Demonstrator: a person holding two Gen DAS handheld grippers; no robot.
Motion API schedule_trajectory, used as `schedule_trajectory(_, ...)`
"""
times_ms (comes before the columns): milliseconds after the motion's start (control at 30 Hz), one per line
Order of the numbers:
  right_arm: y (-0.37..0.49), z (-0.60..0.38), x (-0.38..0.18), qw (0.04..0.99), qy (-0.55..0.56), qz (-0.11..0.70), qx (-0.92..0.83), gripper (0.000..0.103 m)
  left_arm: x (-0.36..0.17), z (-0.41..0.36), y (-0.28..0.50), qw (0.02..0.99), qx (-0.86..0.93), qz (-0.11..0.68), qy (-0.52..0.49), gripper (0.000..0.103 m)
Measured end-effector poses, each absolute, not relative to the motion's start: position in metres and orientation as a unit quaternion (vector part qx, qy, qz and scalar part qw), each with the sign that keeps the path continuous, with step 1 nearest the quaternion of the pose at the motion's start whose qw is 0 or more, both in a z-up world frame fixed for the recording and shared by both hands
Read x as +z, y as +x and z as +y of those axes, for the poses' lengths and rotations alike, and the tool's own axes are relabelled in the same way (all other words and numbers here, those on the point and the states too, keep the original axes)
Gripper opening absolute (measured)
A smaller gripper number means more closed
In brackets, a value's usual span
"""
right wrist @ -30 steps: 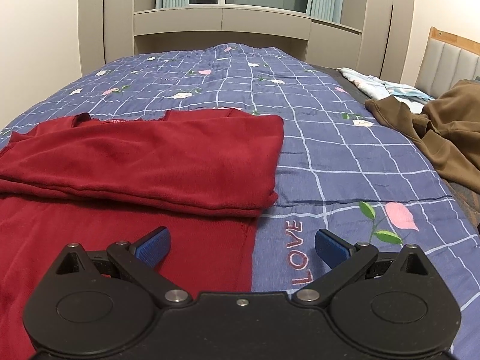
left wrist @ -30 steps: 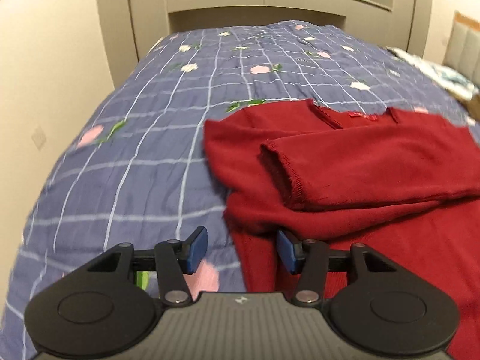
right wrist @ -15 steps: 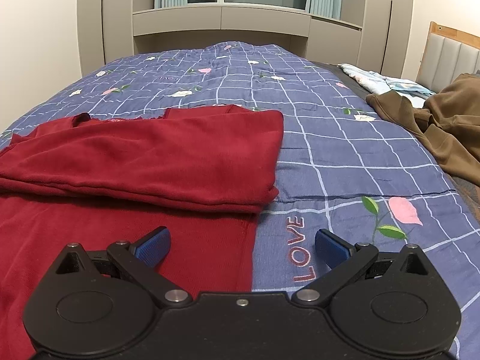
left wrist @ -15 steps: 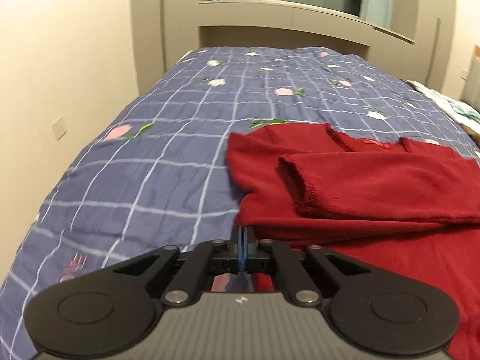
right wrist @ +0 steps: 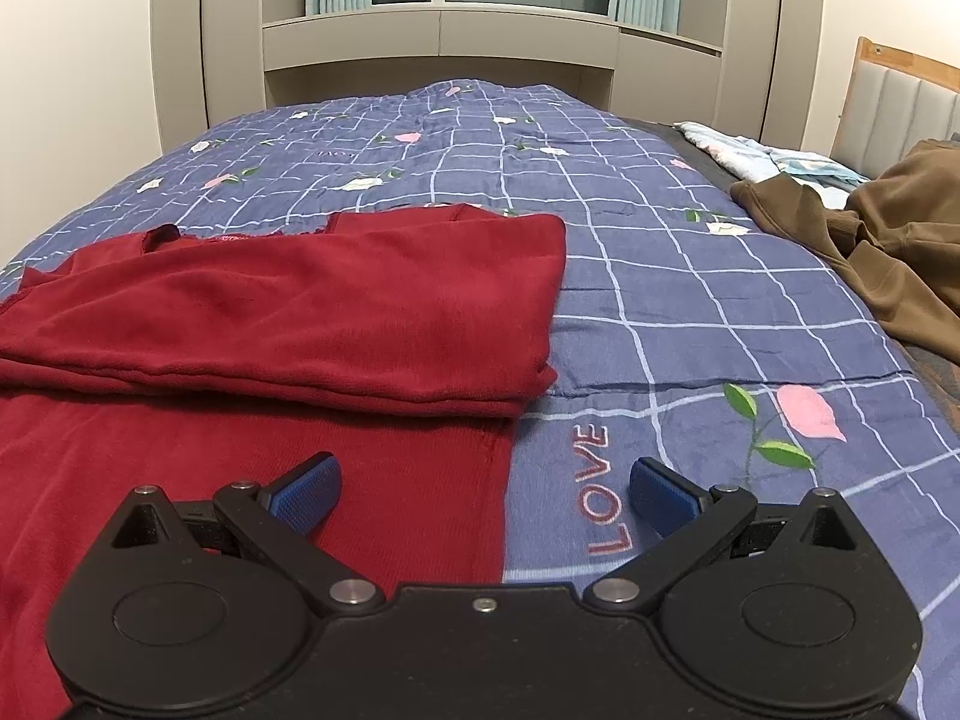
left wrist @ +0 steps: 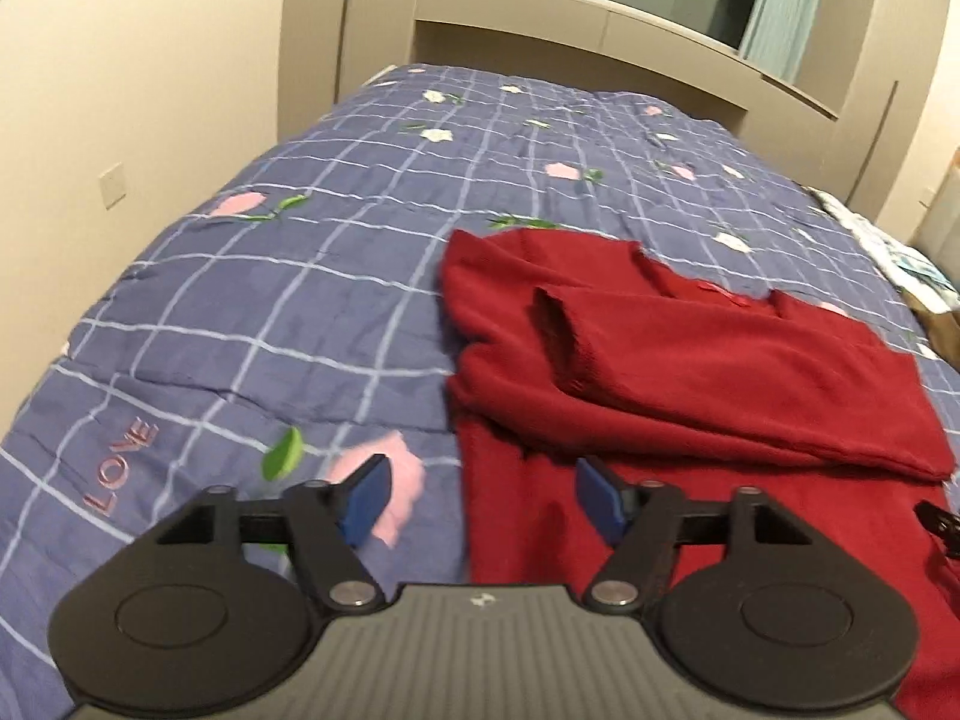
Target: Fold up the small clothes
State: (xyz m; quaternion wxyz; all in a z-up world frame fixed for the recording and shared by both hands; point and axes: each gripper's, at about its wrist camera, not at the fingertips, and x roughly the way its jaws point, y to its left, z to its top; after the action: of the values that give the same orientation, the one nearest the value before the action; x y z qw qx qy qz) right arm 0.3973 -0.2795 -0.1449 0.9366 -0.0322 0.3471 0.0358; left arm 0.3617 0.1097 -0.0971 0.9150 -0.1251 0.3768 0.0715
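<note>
Red sweater (left wrist: 690, 360) side edges lie between both tongs' parted jaws, apparently ungripped.

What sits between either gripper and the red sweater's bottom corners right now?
Nothing visible. The left gripper, whose jaws have just been opening, straddles the red sweater's left side edge with nothing between the pads. The right gripper is open over its right edge. The brown garment lies well off to the right.
</note>
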Motion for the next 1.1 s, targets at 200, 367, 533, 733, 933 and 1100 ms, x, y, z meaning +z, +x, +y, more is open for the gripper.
schedule_trajectory(200, 0.373, -0.290, -0.138, 0.935, -0.011, 0.354, 0.038, 0.102, -0.098, 0.104, 0.340, 0.907, 0.065, 0.395, -0.129, 0.087)
schedule_trajectory(367, 0.344, -0.304, -0.129, 0.926, 0.018, 0.372, 0.067, 0.102, -0.102, 0.108, 0.313, 0.895, 0.060, 0.417, -0.150, 0.088)
schedule_trajectory(533, 0.306, -0.319, -0.117, 0.909, 0.043, 0.393, 0.135, 0.102, -0.102, 0.110, 0.281, 0.882, 0.033, 0.438, -0.170, 0.094)
schedule_trajectory(733, 0.260, -0.324, -0.114, 0.888, 0.021, 0.422, 0.182, 0.102, -0.105, 0.103, 0.243, 0.867, -0.002, 0.462, -0.184, 0.102)
schedule_trajectory(933, 0.225, -0.314, -0.109, 0.889, -0.068, 0.414, 0.185, 0.102, -0.105, 0.075, 0.219, 0.881, -0.012, 0.464, -0.089, 0.102)
schedule_trajectory(1100, 0.204, -0.307, -0.099, 0.894, -0.136, 0.376, 0.200, 0.102, -0.104, 0.059, 0.202, 0.885, -0.013, 0.464, -0.029, 0.102)
